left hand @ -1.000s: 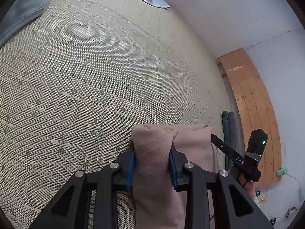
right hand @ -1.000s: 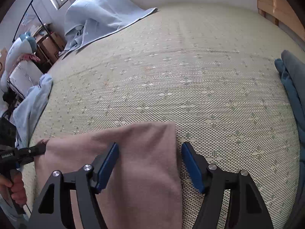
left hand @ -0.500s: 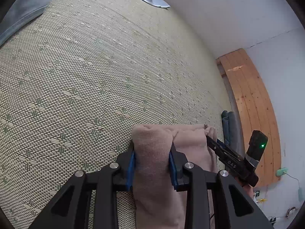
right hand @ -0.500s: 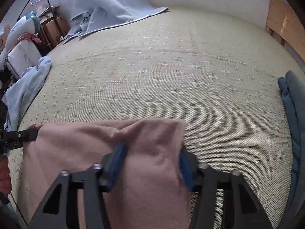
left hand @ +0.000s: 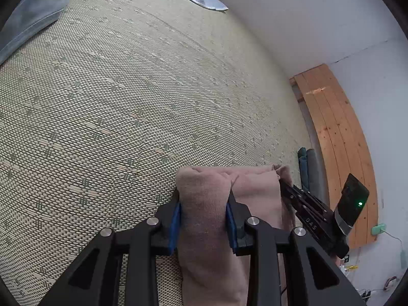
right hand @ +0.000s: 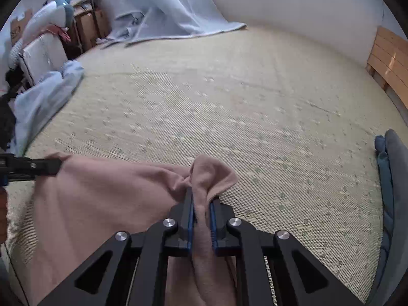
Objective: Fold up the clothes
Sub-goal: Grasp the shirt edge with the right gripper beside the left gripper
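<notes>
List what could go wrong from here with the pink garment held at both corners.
1. The right hand-held gripper is closing on only a bunched corner of the pink garment; that thin pinch may slip when pulled.
2. The left hand-held gripper clamps a thick roll of cloth, so the two ends may not line up and the fold could come out skewed.
3. The cloth between the grippers sags and wrinkles over the woven mat, so creases may get folded in.

The pink cloth was soft and thick, already folded into layers. It hung near me above the woven mat, its far edge stretched between my two hands and bunched at both corners.
</notes>
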Tool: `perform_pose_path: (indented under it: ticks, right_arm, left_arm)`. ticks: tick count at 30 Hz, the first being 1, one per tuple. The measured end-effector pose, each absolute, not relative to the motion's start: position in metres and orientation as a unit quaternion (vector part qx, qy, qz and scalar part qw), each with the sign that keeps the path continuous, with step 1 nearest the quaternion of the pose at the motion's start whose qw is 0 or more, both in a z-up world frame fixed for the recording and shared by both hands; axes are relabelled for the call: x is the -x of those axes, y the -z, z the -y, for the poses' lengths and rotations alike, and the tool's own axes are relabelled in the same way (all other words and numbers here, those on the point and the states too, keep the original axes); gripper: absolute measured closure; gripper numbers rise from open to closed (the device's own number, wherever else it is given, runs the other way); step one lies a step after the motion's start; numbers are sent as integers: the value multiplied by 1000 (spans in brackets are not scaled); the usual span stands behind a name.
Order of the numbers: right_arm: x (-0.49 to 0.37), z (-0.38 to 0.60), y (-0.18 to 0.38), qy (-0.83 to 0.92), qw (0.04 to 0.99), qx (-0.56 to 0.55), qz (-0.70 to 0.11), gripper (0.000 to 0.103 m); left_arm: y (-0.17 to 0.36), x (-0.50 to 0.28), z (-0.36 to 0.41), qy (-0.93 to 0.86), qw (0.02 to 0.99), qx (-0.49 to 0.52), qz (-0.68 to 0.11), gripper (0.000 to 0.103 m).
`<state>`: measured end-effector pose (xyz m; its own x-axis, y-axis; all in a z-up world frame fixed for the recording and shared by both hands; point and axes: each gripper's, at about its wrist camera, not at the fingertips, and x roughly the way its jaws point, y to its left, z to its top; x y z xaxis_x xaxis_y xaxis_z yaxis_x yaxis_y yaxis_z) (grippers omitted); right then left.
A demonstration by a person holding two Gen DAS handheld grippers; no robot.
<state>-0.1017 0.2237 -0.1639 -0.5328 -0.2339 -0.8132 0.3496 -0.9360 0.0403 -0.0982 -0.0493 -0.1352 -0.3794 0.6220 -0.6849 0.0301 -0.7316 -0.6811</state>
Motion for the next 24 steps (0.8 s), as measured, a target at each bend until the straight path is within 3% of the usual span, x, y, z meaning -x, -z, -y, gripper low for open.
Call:
perform_pose_path:
  ticks: [5, 11, 13, 17, 24]
  right_arm:
    - [92, -220, 155, 874, 204, -437, -65, 94]
    - [76, -201, 156, 875, 212, -410, -149, 91]
    - [78, -209, 156, 876, 205, -413, -138, 90]
    - [89, -234, 164, 874, 187, -444, -64, 74]
    - [97, -245, 173, 870, 164, -464, -26, 60]
  left_arm:
    - [135, 100, 56, -769, 191, 524, 314, 71]
    - [136, 103, 66, -769, 190, 524, 314, 71]
    - [136, 104, 70, -769, 190, 524, 314, 71]
    - [135, 105, 76, -769, 189, 524, 313, 71]
    - [130, 104, 77, -770, 189, 523, 312, 71]
